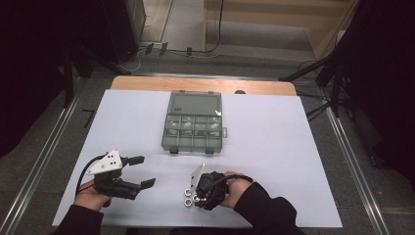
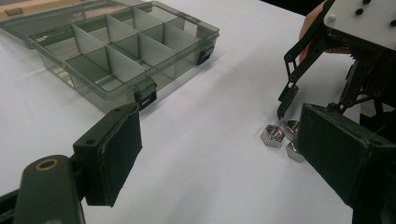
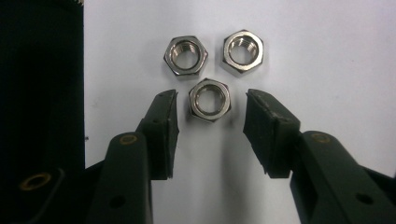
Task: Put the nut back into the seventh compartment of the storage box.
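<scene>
Three shiny steel hex nuts (image 3: 186, 56) lie in a tight cluster on the white table cover, near the front edge in the high view (image 1: 189, 197). My right gripper (image 3: 211, 96) points down over them, open. The nearest nut (image 3: 210, 99) sits between its two pads without touching either. The cluster (image 2: 272, 135) also appears in the left gripper view, with one of the right gripper's fingers (image 2: 290, 91) just above it. My left gripper (image 1: 143, 171) hovers open to the left of the nuts with nothing in it, and its jaws (image 2: 219, 121) are spread wide.
A clear grey organizer box (image 1: 192, 146) with several compartments stands at the middle of the table, its lid (image 1: 195, 104) folded back flat. In the left gripper view the box (image 2: 112, 100) is at upper left. A wooden strip (image 1: 147, 83) runs along the far edge.
</scene>
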A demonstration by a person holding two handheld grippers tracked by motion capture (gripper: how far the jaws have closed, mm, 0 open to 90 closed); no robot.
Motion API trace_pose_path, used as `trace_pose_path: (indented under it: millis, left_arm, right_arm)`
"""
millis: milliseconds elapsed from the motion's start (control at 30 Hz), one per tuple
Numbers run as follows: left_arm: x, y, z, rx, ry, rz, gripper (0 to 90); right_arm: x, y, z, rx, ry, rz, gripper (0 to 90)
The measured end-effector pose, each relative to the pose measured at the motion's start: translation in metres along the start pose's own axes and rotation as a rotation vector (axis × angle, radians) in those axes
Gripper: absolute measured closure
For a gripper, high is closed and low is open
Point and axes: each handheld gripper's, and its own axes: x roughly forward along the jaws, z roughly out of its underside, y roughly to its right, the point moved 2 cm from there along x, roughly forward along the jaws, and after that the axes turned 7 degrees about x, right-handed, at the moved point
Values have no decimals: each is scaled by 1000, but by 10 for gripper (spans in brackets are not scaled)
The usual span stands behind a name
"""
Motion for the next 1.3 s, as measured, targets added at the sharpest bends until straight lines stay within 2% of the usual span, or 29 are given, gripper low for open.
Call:
trace_pose_path:
  millis: [33,100,167,267,400,500,533,700,1000,1100,1267,1300]
  left_arm:
    - [0,0,0,0,0,0,147]
    - [0,0,0,0,1,1,147]
    - [0,0,0,0,1,1,147]
    - [0,0,0,0,5,2,147]
    - [1,0,0,0,7,2,147]
    - [1,0,0,0,6,2,147]
    - [0,0,0,1,6,2,147]
    - [0,0,0,0,2,1,147]
    - [0,0,0,1,4,2,147]
    - [0,0,0,-1,4,2,147]
    - [0,0,0,0,4,2,147]
    - [0,0,0,-1,4,2,147]
  right_arm:
    - [1,1,-1,-17,10,12,577]
    - [1,1,-1,-22,9,12,583]
    - [2,-2,-1,-16,-8,1,611]
    - [4,-4,-1,-24,-27,12,623]
    - [5,-3,-3,-54,-16,15,640]
    - [5,-3,-3,-46,-22,20,657]
    - [6,-2,-4,-66,-9,22,663]
    - [6,-2,-4,-65,-1,21,705]
    - [5,0,-3,-71,2,22,713]
    - [5,0,-3,-70,7,6,714]
    - [5,2,-1,-54,13,-1,714]
    - [3,3,0,-37,22,-4,714]
